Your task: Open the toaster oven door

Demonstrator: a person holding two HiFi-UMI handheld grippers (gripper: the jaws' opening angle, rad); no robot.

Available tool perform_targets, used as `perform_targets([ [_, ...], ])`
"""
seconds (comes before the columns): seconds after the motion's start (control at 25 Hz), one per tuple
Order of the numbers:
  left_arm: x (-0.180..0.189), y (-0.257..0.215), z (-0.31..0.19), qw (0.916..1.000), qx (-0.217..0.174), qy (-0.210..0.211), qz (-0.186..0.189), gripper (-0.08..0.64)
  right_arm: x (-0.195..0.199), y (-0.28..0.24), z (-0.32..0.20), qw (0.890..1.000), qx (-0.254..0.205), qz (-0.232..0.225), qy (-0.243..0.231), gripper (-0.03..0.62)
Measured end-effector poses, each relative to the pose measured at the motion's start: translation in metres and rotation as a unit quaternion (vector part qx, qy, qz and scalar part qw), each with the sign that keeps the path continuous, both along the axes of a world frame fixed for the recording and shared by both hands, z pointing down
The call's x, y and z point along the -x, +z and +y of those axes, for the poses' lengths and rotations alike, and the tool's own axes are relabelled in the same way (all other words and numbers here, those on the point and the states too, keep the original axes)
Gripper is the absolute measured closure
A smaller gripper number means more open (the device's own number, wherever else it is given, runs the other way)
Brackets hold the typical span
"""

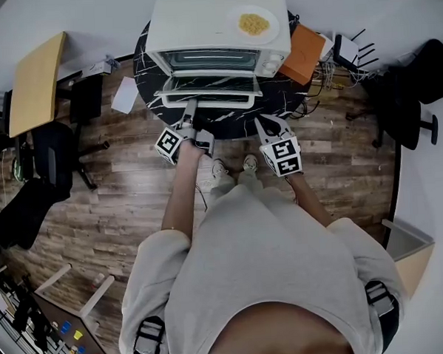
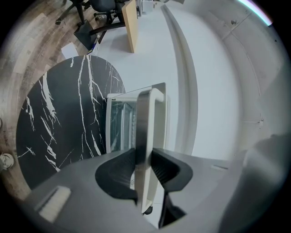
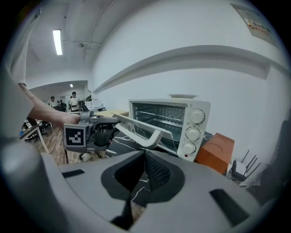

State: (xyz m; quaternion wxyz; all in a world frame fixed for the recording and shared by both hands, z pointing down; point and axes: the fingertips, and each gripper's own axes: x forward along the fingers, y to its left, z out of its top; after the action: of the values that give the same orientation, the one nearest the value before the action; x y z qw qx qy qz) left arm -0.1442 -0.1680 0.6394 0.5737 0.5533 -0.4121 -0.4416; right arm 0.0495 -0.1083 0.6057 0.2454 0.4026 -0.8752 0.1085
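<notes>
Here, the left gripper [image 2: 144, 166] clamps its jaws on the handle [image 2: 148, 123] of the toaster oven [image 1: 213, 25] door [image 1: 211, 84], which hangs open over the black marble table [image 1: 146, 73]. The oven sits at the table's rear edge. The right gripper [image 3: 144, 157] hovers near the front edge, jaws together and empty.

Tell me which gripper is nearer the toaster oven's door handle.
Left. The left gripper is clamped on the door handle. The right gripper, shut and empty, hangs apart from it, off its right end near the table edge.
</notes>
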Motion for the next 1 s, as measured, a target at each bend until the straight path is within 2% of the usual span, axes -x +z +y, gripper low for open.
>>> perform_targets([
  [0.48,0.003,0.026,0.022,0.9996,0.027,-0.005,-0.009,0.456,0.006,0.011,0.009,1.000,0.015,0.005,-0.014,0.578],
  [1.0,0.002,0.046,0.034,0.9990,0.044,-0.010,-0.002,0.457,0.009,0.028,0.015,0.999,0.035,0.011,-0.027,0.578],
])
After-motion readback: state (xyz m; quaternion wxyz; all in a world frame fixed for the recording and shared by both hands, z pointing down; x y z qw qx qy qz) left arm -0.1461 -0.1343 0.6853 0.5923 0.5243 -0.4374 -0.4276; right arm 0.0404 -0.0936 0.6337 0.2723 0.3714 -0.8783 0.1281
